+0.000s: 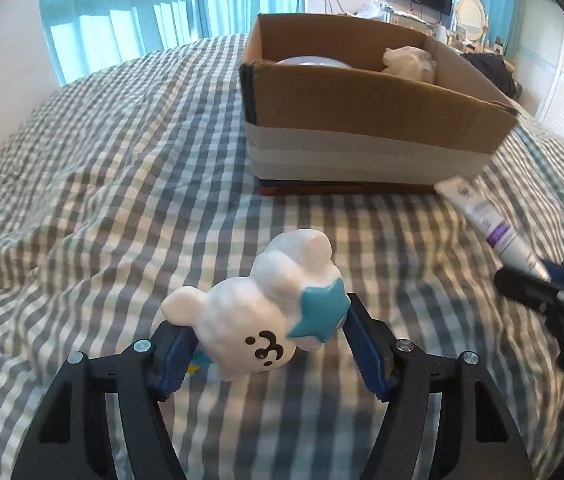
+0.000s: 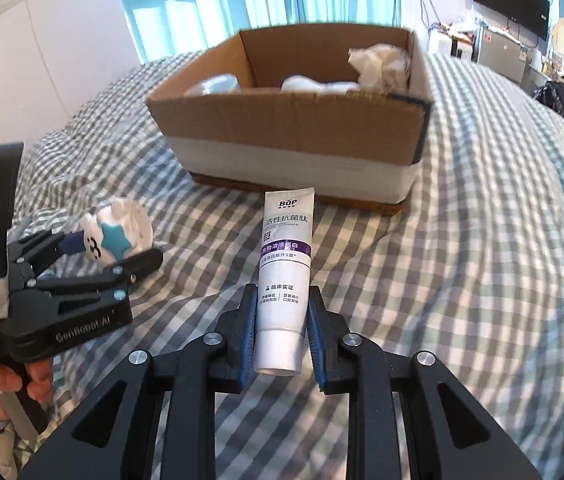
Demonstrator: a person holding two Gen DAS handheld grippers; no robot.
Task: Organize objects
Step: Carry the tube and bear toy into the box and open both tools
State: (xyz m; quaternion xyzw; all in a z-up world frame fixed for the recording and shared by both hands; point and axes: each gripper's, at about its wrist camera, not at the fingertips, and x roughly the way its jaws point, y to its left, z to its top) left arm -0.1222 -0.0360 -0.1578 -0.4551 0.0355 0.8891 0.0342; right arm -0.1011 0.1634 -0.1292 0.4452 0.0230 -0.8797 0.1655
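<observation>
Left hand-held gripper clamped on white toy, right hand-held gripper squeezing toothpaste tube, w/ cardboard box farther back on bed.

The cardboard box wall hides most of the white items inside; the right gripper covers the toothpaste tube cap end

A toothpaste tube is gripped at its cap end by the right gripper, pointed toward the cardboard box on the bed.
</observation>
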